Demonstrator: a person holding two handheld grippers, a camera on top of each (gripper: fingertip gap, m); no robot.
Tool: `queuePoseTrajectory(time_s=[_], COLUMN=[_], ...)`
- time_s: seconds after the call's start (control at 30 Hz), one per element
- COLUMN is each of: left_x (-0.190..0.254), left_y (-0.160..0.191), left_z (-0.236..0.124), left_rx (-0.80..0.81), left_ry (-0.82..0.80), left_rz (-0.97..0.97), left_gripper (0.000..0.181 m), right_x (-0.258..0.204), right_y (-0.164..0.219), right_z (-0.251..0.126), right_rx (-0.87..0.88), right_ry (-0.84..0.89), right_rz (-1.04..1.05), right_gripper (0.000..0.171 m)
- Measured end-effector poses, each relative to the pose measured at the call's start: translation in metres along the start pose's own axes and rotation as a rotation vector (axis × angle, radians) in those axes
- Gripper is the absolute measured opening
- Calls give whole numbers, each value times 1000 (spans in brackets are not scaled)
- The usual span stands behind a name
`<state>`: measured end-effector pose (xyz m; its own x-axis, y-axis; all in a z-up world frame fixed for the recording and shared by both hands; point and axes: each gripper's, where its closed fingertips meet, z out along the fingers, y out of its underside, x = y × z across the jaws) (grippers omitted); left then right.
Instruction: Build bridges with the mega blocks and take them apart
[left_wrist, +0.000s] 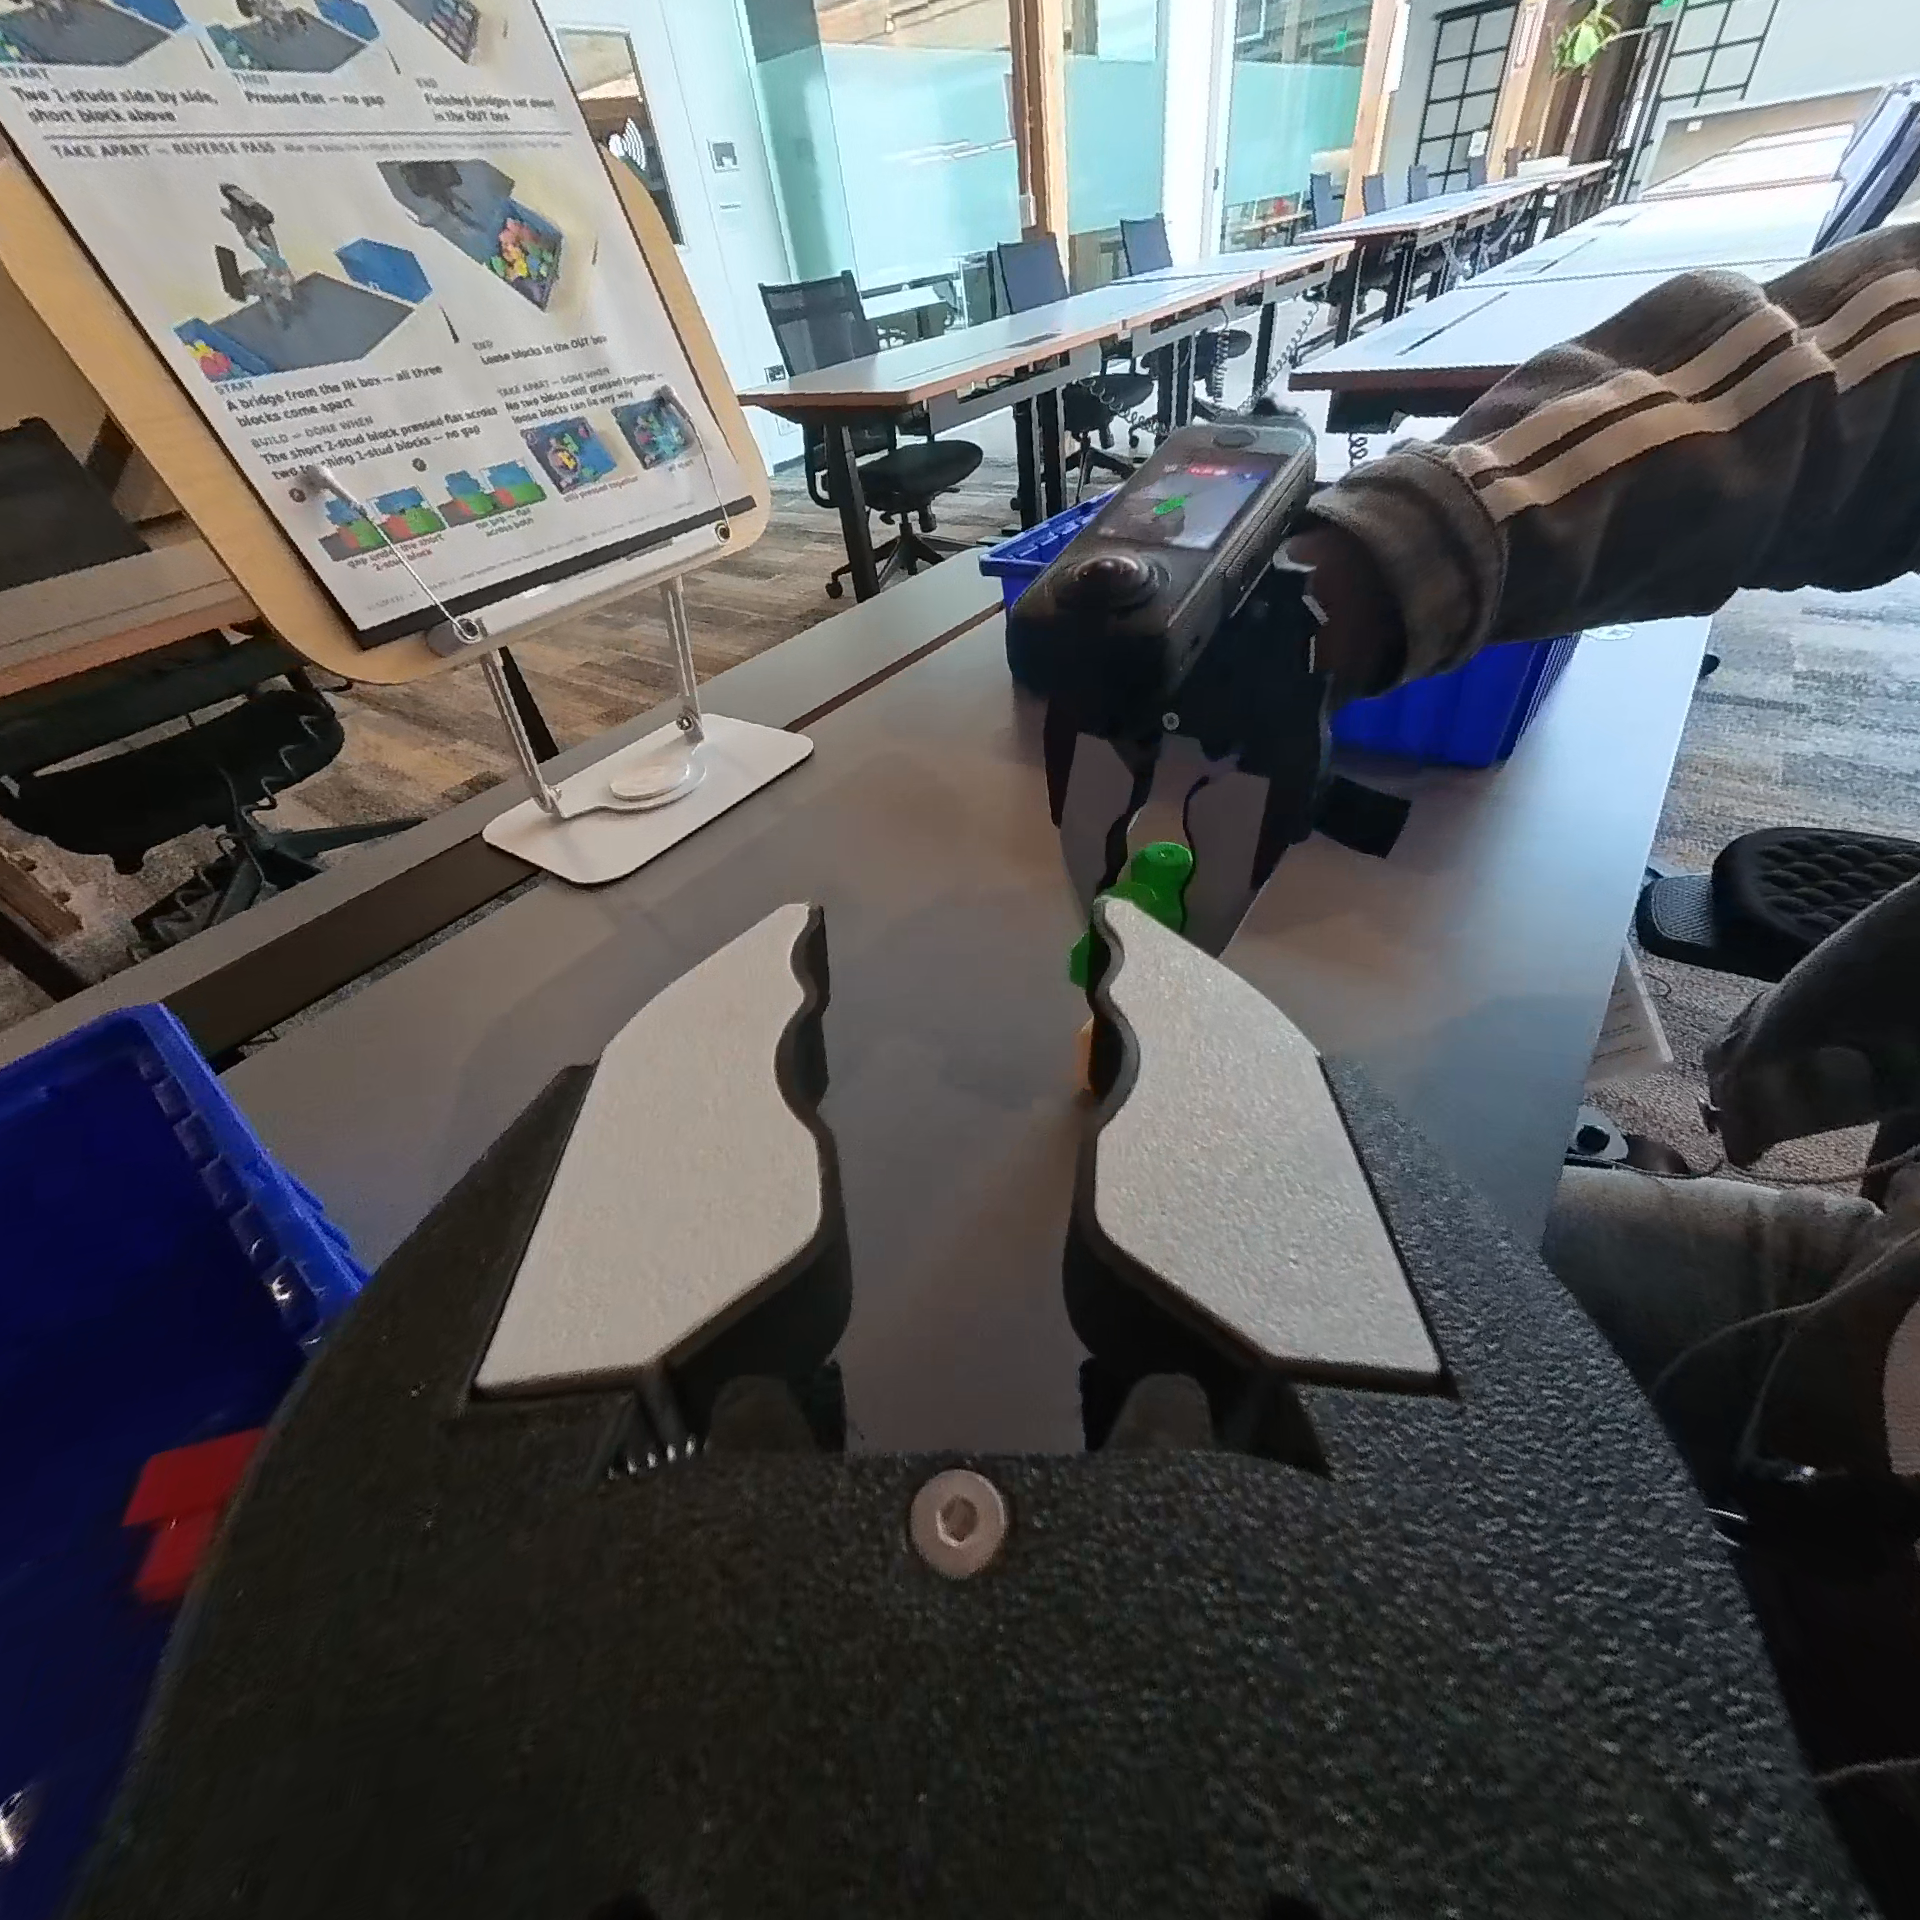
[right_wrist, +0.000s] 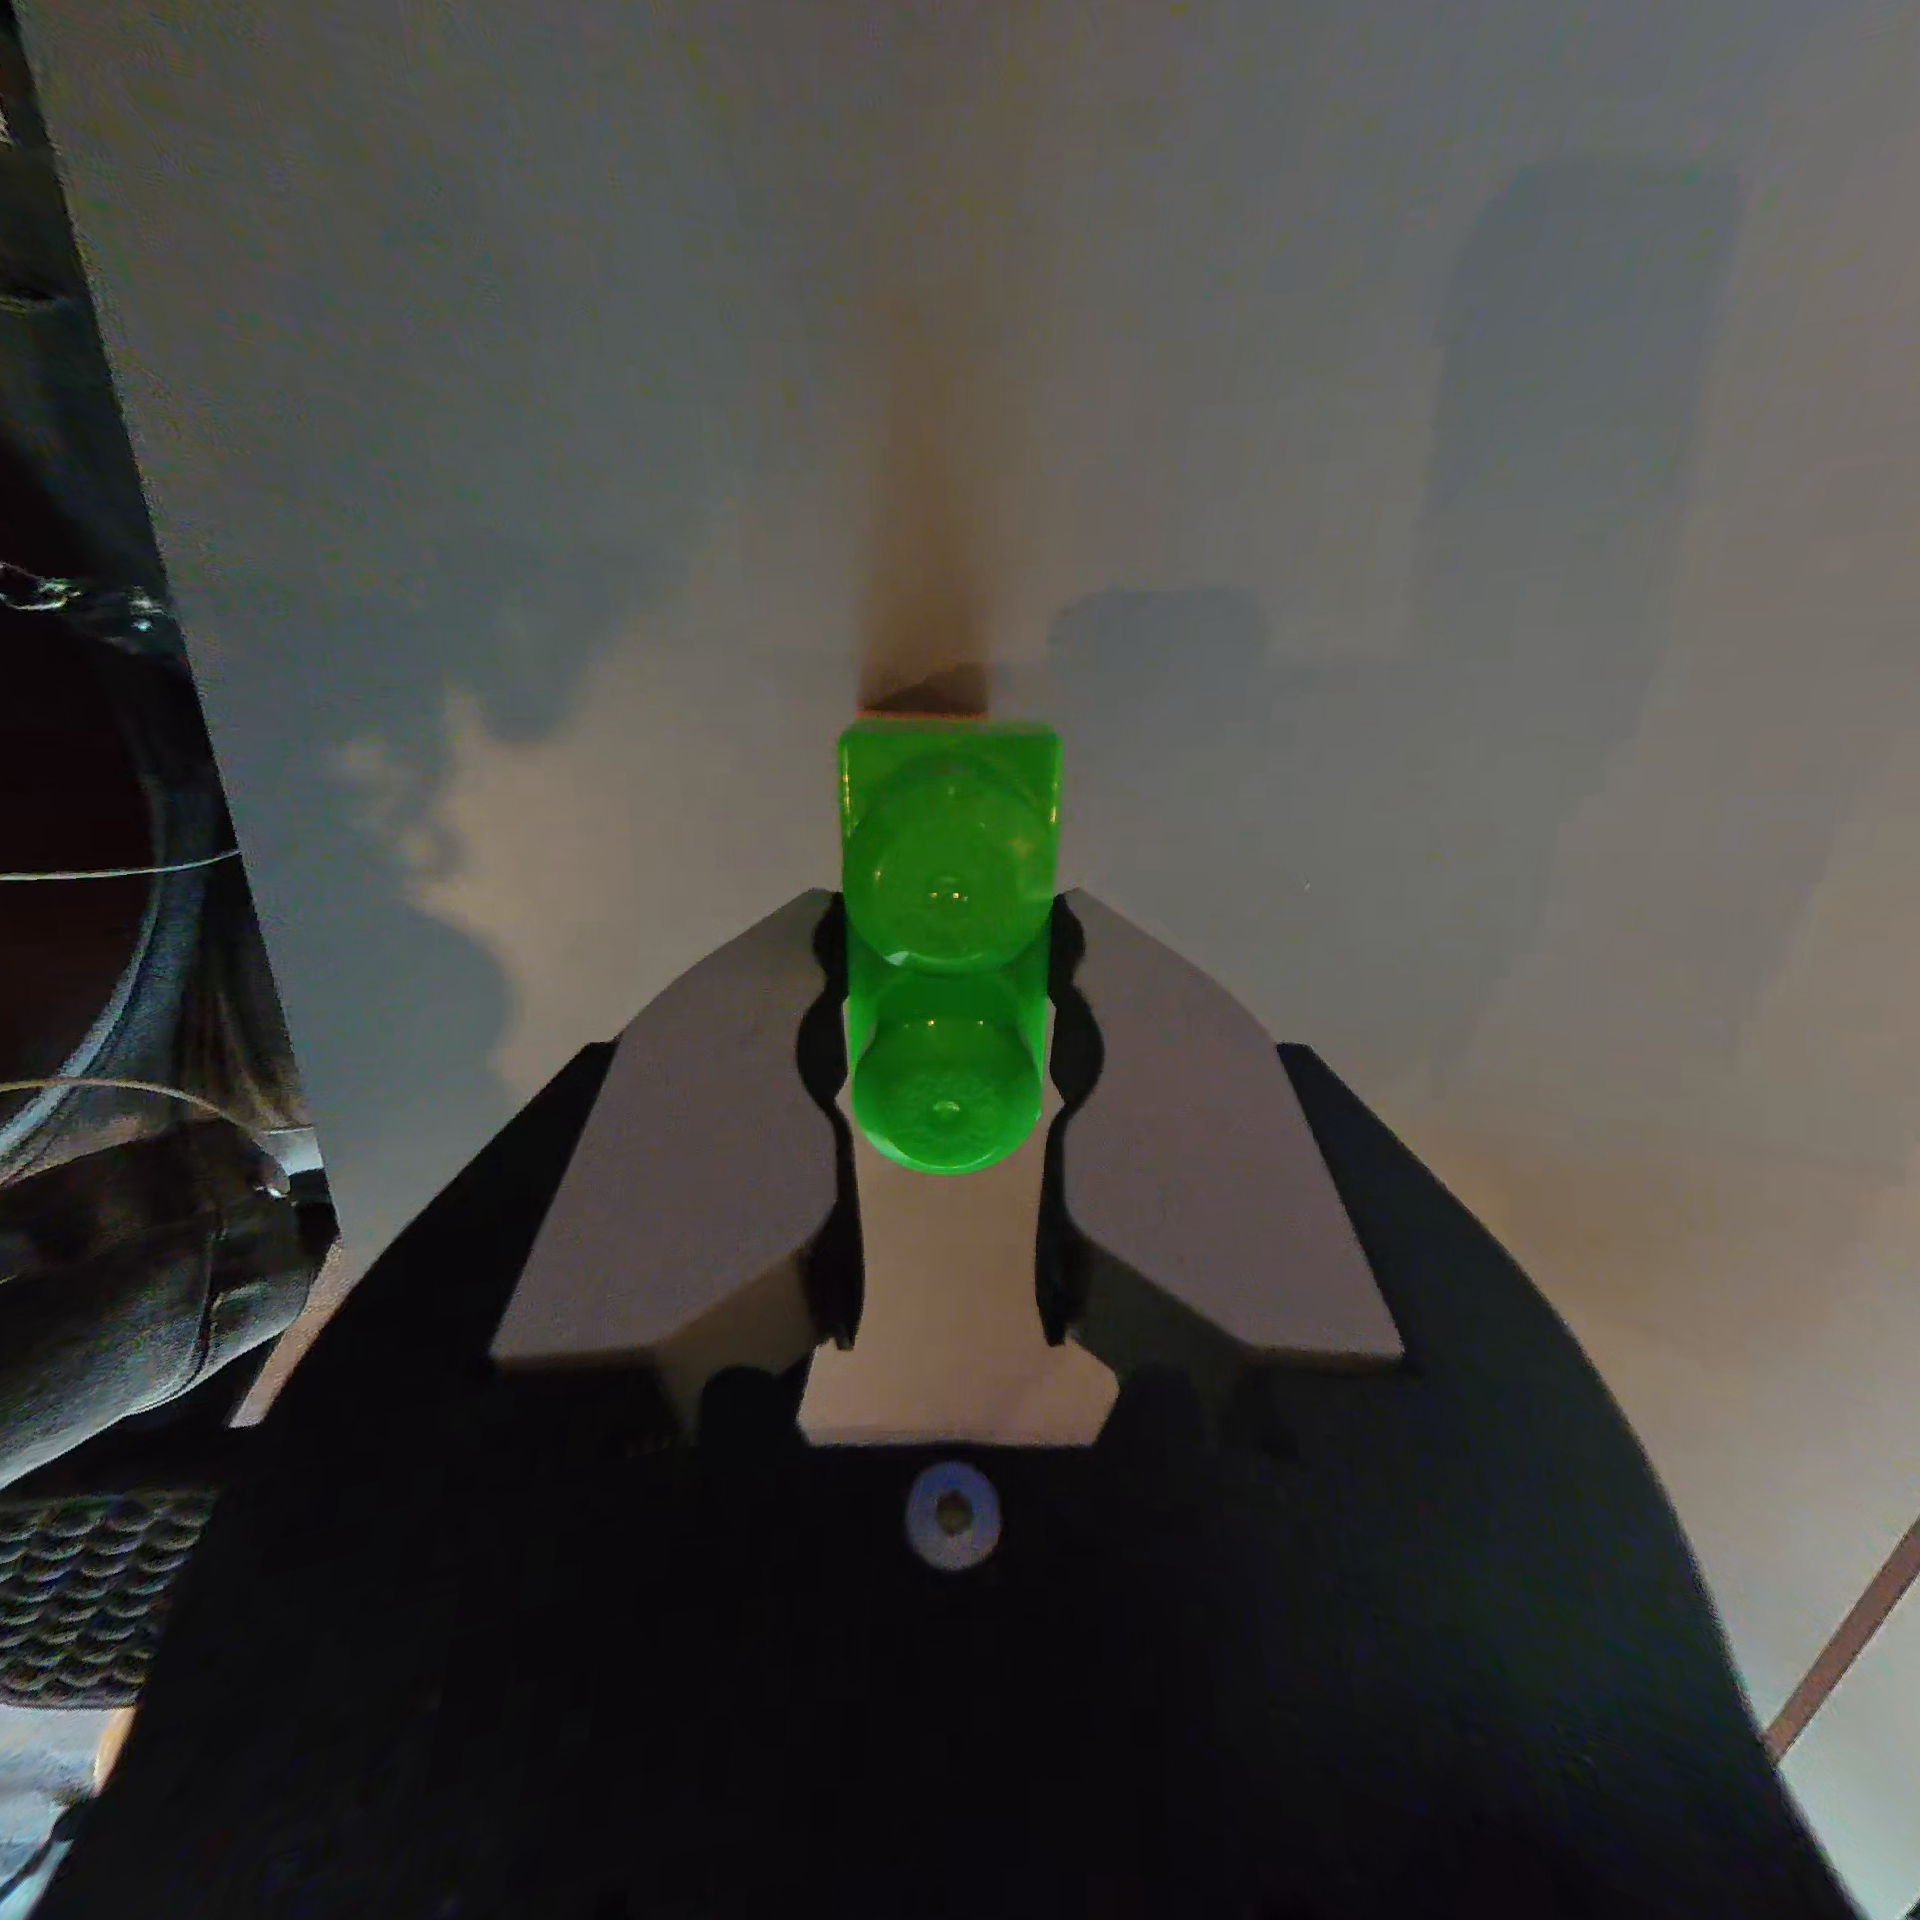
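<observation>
In the right wrist view my right gripper (right_wrist: 948, 906) points down at the grey table (right_wrist: 623, 416) and is shut on a green two-stud block (right_wrist: 945, 862), studs facing the camera. A bit of an orange block (right_wrist: 925, 694) shows just beyond the green one. In the left wrist view my left gripper (left_wrist: 956, 930) is open and empty, low over the table (left_wrist: 914, 769). The right gripper (left_wrist: 1158, 831) hangs just ahead of it to the right, holding the green block (left_wrist: 1155, 878). My left gripper's right finger (left_wrist: 1226, 1122) hides most of the orange block (left_wrist: 1086, 1049).
A blue bin (left_wrist: 114, 1278) with a red block (left_wrist: 182, 1496) sits at the near left. A second blue bin (left_wrist: 1455, 707) stands at the far right behind the sleeved arm (left_wrist: 1621, 457). An instruction sheet on a stand (left_wrist: 644, 800) is at the back left.
</observation>
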<state>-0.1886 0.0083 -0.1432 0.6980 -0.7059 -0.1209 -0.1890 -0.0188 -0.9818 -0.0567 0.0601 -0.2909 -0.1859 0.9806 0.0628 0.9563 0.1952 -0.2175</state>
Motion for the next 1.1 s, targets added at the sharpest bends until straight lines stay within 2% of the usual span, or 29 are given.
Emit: queuePoseTrajectory(time_s=[0.67, 1.1], left_x=[-3, -2], left_y=[5, 11], left_z=[-2, 1], left_rx=[-19, -40], left_ry=[-1, 12], left_rz=[4, 3], left_gripper=[46, 46], right_x=[-2, -4], right_y=[0, 4], right_z=[11, 20], right_rx=[-15, -87], right_ry=[-33, -54], right_rz=[9, -14], right_gripper=[36, 35])
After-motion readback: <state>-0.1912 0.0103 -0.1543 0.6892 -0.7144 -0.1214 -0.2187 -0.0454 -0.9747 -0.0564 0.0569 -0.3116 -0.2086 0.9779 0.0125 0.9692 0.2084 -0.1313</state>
